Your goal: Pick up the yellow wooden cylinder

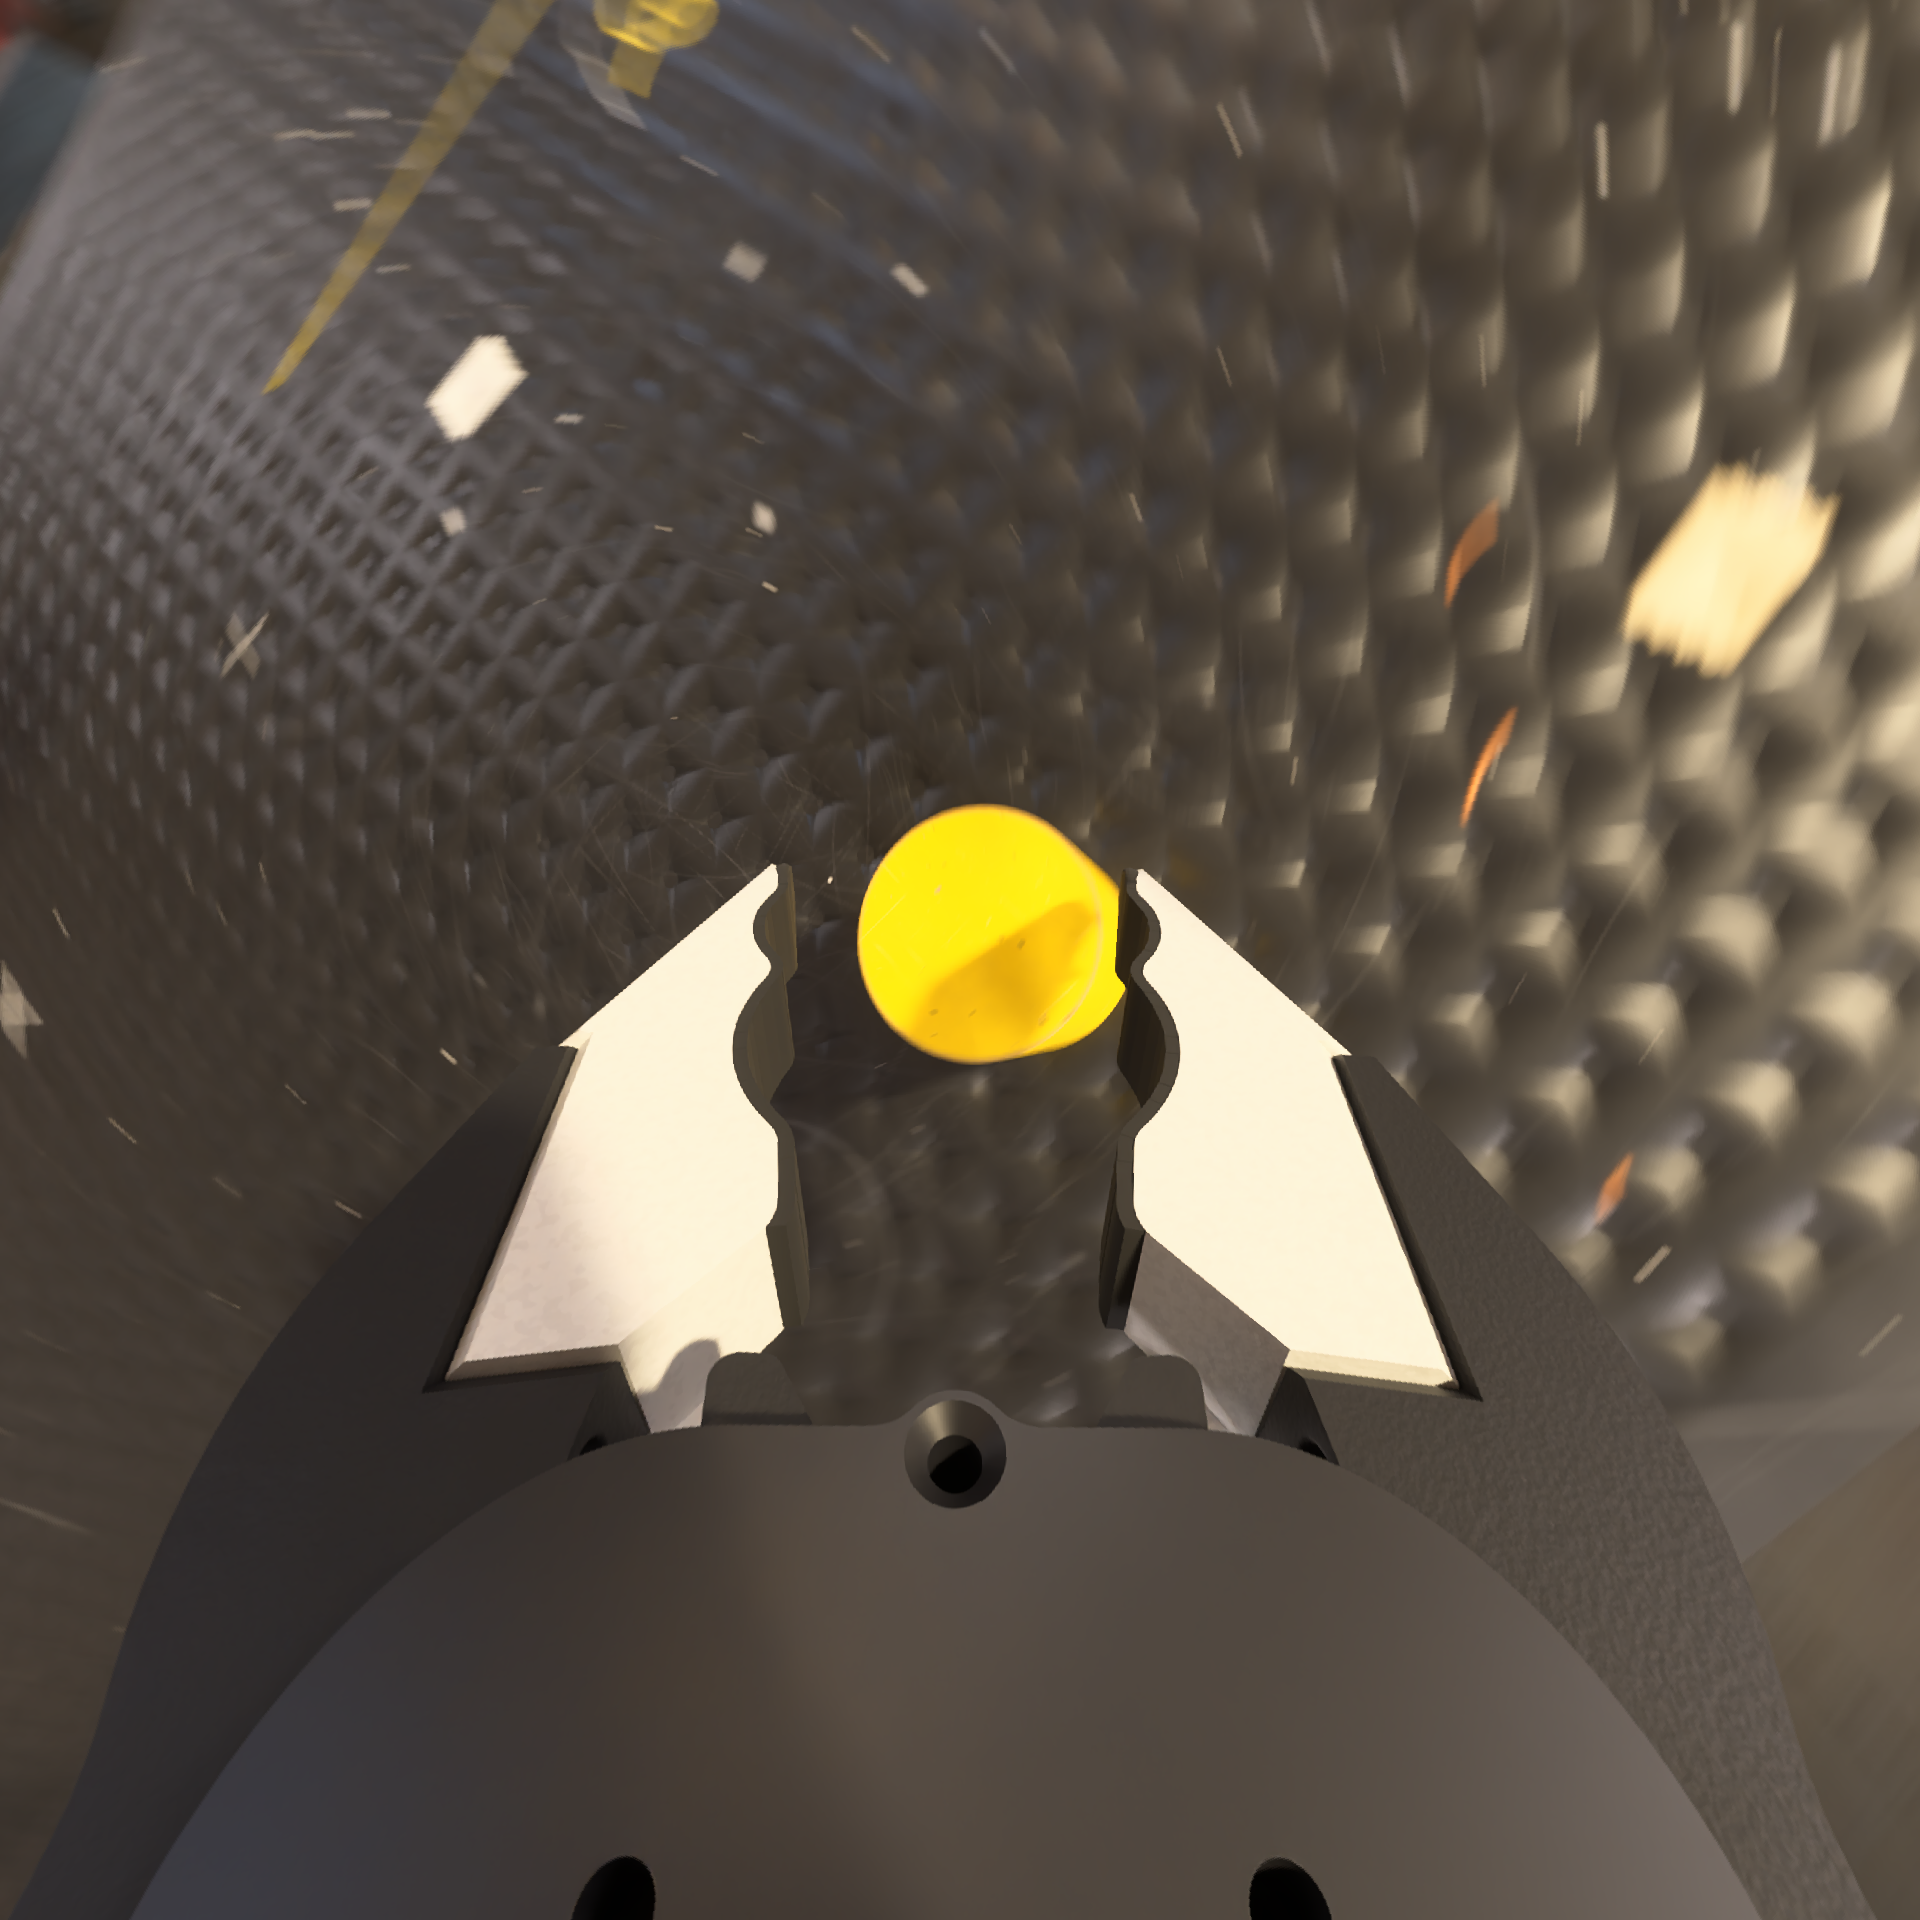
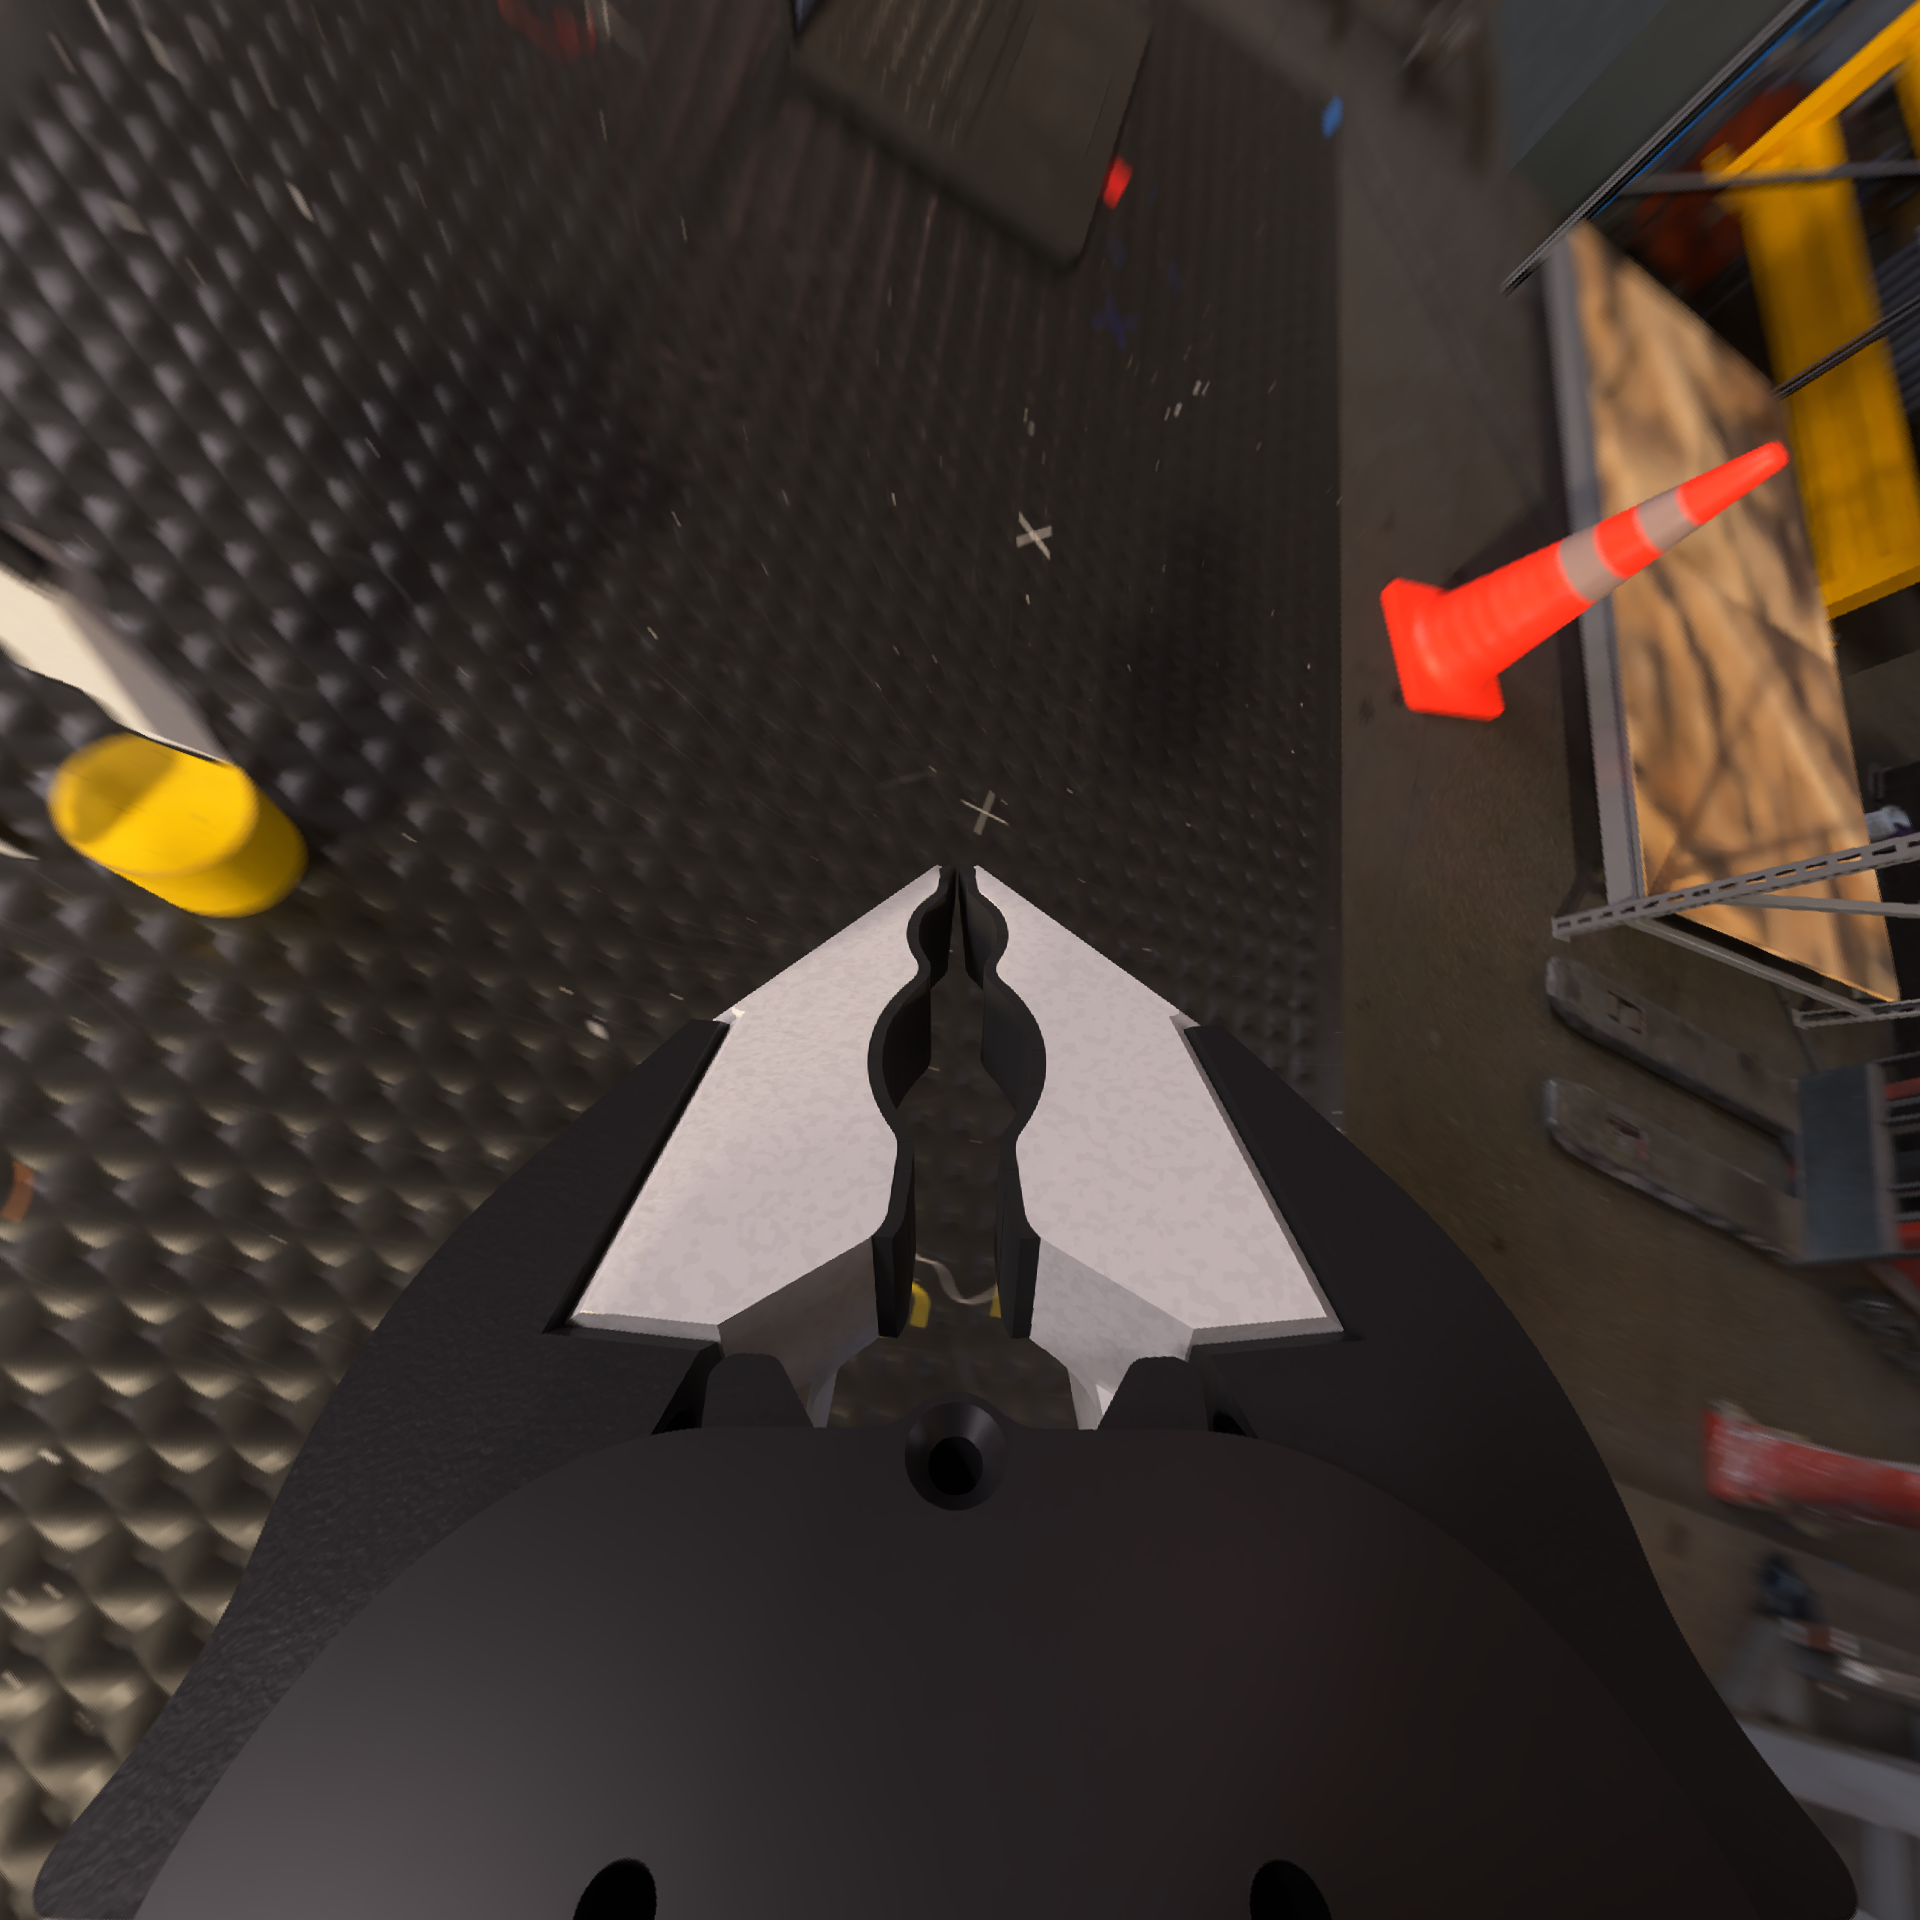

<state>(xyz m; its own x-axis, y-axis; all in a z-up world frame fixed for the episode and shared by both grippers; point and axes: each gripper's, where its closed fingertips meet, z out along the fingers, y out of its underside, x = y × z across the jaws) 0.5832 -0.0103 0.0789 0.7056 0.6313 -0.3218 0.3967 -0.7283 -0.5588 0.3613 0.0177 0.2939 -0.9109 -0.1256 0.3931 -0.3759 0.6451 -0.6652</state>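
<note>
The yellow wooden cylinder [image 1: 982, 935] stands on a dark studded mat [image 1: 520, 623]. My left gripper [image 1: 956, 878] is open, with its tips on either side of the cylinder. The right finger [image 1: 1226, 1091] touches the cylinder or nearly does, and a small gap shows at the left finger. In the right wrist view the cylinder [image 2: 177, 826] sits at the far left, with a white finger [image 2: 94, 665] of the left gripper beside it. My right gripper [image 2: 956, 873] is shut and empty, above the mat to the right of the cylinder.
An orange traffic cone [image 2: 1558, 582] lies past the mat's right edge on a brown floor. A metal rack with yellow beams [image 2: 1818, 343] and a wooden board [image 2: 1714, 623] stands beyond it. A pale scrap [image 1: 1725, 561] lies on the mat. A dark flat object [image 2: 966, 125] lies far ahead.
</note>
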